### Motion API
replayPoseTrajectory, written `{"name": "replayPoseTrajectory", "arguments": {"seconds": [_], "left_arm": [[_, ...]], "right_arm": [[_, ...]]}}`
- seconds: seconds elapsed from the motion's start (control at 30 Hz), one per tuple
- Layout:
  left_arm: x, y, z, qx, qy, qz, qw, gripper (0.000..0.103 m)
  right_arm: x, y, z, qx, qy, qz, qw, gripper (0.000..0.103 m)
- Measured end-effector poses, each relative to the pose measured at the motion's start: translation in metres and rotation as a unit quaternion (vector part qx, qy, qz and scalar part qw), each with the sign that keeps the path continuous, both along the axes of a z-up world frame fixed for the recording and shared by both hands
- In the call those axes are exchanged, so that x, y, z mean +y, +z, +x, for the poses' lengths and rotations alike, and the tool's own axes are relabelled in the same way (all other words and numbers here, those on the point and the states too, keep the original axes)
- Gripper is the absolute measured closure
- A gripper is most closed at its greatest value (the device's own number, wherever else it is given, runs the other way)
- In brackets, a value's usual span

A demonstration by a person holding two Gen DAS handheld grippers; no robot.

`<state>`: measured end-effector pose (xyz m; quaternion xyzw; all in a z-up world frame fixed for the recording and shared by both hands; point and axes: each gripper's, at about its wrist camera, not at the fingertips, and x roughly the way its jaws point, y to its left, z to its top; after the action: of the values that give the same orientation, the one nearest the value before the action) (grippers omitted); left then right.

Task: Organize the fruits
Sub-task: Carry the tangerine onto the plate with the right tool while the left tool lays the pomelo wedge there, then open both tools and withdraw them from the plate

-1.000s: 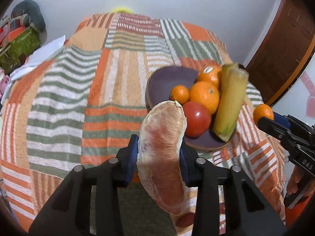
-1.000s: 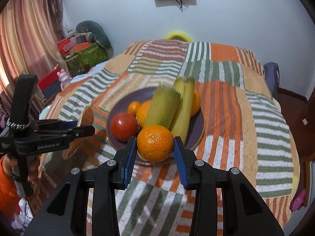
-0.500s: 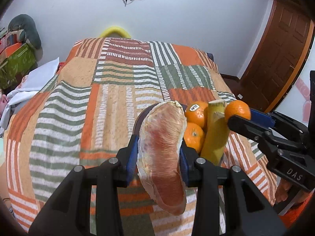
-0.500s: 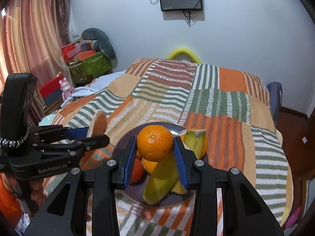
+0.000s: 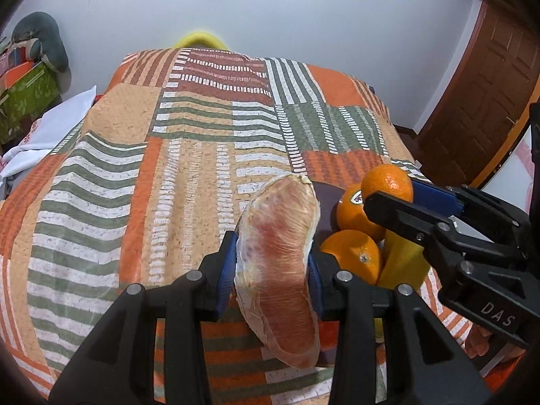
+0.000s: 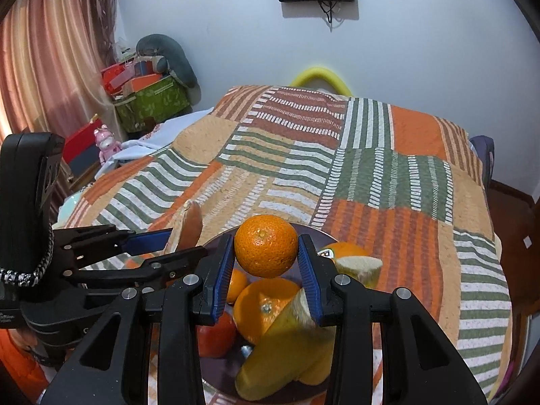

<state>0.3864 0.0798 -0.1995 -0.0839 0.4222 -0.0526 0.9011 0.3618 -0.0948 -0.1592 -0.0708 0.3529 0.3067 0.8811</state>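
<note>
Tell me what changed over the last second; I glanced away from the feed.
Both grippers lifted their fruit up off the plate: the left gripper carrying the pomelo slice, the right gripper the orange. Nothing was released. The grips are unchanged, and the other fruit stayed on the plate.

quilt [image 5: 141, 175]: matt cloth | orange [image 6: 266, 250]: dimpled, glossy | door [image 5: 486, 101]: wood

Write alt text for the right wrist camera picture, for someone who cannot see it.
A handheld claw grips a small orange between blue pads above a dark plate of oranges, a tomato and yellow fruit pieces. The plate rests on a bed's striped orange, green and white quilt. At left, a second claw holds a wrapped pomelo segment.
</note>
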Motion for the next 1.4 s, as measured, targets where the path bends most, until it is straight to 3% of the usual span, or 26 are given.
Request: {"name": "replayPoseTrajectory", "arguments": {"seconds": [0.23, 0.3, 0.63, 1.2, 1.4], "left_arm": [[-0.006, -0.009, 0.005, 0.012, -0.019, 0.005, 0.9997, 0.062], [-0.005, -0.007, 0.005, 0.006, -0.016, 0.003, 0.9998, 0.056], [-0.005, 0.011, -0.02, -0.01, -0.009, 0.02, 0.9997, 0.055], [-0.01, 0.082, -0.139, -0.063, 0.004, 0.055, 0.9965, 0.055], [-0.011, 0.095, -0.177, -0.073, 0.011, 0.062, 0.9954, 0.048]], "right_arm": [[0.003, -0.003, 0.008, 0.001, -0.001, -0.006, 1.0, 0.066], [0.001, -0.001, 0.008, 0.0, -0.001, -0.004, 1.0, 0.063], [-0.012, 0.016, -0.015, -0.014, -0.006, 0.005, 1.0, 0.063], [-0.043, 0.048, -0.106, -0.029, -0.022, 0.02, 0.999, 0.063], [-0.055, 0.045, -0.132, -0.025, -0.028, 0.019, 0.999, 0.063]]}}
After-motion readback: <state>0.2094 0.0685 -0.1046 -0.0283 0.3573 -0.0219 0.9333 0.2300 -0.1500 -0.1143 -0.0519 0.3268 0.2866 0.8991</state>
